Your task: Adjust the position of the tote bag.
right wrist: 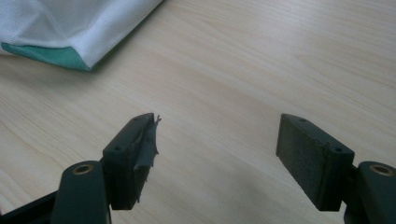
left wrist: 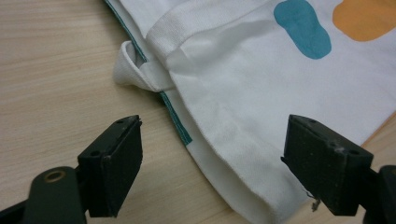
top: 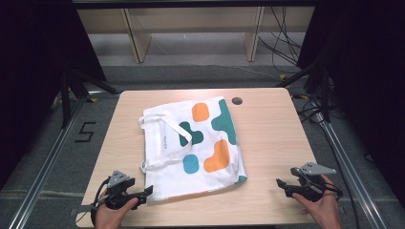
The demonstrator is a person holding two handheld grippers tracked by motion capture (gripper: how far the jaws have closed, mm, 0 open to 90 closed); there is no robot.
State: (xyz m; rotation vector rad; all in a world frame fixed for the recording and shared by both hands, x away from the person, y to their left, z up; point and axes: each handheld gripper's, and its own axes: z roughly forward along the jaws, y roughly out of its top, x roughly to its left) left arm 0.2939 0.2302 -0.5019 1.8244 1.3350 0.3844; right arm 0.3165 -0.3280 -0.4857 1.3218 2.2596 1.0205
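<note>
1. Bag position: the white fabric tote bag with orange and teal blotches (top: 193, 148) lies flat in the middle of the light wooden surface (top: 272, 143), handles toward the left edge.
2. Left gripper (top: 147, 192): fingers (left wrist: 112, 170) spread wide, holding nothing, just at the bag's near left corner.
3. Right gripper (top: 280, 183): fingers (right wrist: 130, 158) spread wide, empty, well apart from the bag's near right corner.
4. Step in hand: approach, judged as pre-grasp.
5. Next move: advance each gripper onto its corner, then close on the cloth.
</note>
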